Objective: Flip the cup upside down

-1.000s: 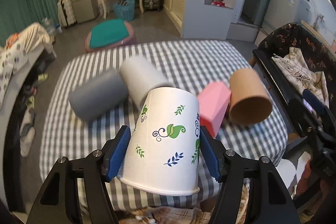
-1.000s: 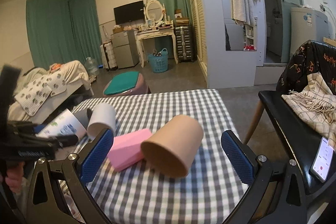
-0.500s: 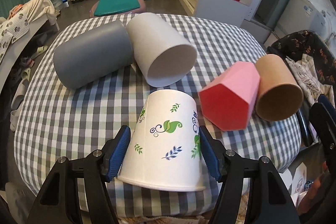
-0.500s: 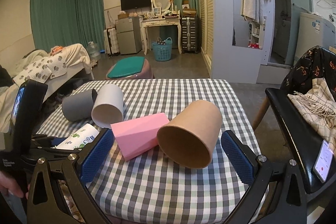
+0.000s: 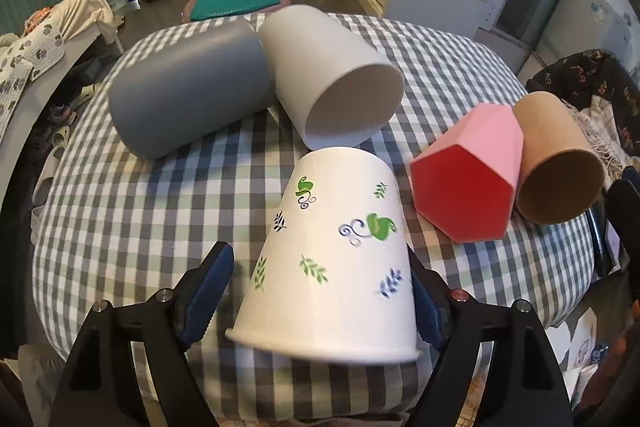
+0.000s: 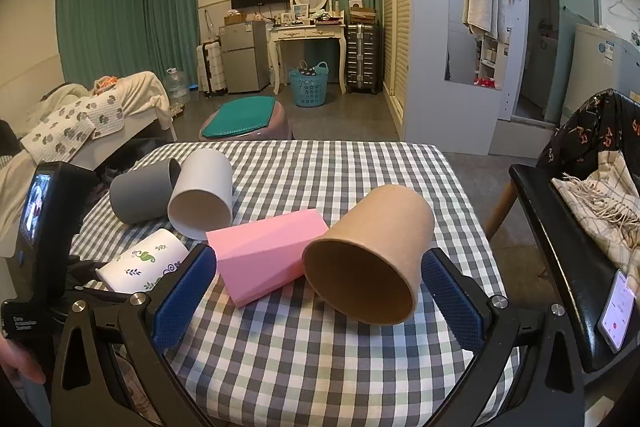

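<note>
Since half a second earlier, my left gripper (image 5: 316, 291) had let its blue pads spread off the leaf-printed paper cup (image 5: 336, 259); a gap showed at the left pad, so the jaws stood open. That cup sat mouth-down at the checkered table's (image 5: 160, 219) near edge. Crowding it lay a white cup (image 5: 332, 75) at 12 o'clock, a grey cup (image 5: 188, 87) at 10, and a pink cup (image 5: 468, 179) and brown cup (image 5: 556, 163) at 2. My right gripper (image 6: 316, 299) hung wide open before the brown cup.
</note>
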Tool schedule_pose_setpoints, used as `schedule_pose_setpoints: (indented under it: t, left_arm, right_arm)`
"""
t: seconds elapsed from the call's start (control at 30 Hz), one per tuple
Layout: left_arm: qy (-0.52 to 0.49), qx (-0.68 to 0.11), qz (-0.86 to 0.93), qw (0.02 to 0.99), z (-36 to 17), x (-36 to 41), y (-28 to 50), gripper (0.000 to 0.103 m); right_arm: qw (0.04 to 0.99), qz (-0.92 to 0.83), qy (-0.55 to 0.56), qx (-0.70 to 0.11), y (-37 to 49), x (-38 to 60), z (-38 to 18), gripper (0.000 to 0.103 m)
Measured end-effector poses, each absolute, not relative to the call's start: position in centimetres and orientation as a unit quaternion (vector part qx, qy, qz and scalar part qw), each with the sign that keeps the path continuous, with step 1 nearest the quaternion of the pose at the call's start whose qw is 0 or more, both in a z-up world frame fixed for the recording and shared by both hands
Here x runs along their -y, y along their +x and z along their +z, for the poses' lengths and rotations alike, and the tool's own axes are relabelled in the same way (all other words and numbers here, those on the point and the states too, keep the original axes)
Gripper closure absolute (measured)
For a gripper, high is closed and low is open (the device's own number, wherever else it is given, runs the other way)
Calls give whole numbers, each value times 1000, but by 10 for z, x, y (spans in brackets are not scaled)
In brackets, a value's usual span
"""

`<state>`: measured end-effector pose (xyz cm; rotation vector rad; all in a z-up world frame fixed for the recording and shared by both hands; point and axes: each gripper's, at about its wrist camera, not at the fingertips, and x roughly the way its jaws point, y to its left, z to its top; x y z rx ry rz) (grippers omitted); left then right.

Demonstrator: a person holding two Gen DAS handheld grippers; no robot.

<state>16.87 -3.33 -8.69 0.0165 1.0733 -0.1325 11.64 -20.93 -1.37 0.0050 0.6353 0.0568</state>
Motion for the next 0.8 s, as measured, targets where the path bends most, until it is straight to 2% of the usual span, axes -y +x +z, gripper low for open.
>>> schedule_pose_setpoints:
  t: [0.47, 0.57, 0.8]
  left_arm:
    - [-19, -438, -87, 895, -30, 4, 139, 18]
    - [-24, -398, -77, 914, -16, -16, 133, 18]
    - [10, -296, -40, 954, -5, -50, 118, 10]
  right_arm:
    - [956, 24, -2, -293, 102, 191, 14, 0]
    - [956, 18, -7, -293, 100, 186, 20, 0]
    - [947, 24, -15, -319, 106, 164, 27, 0]
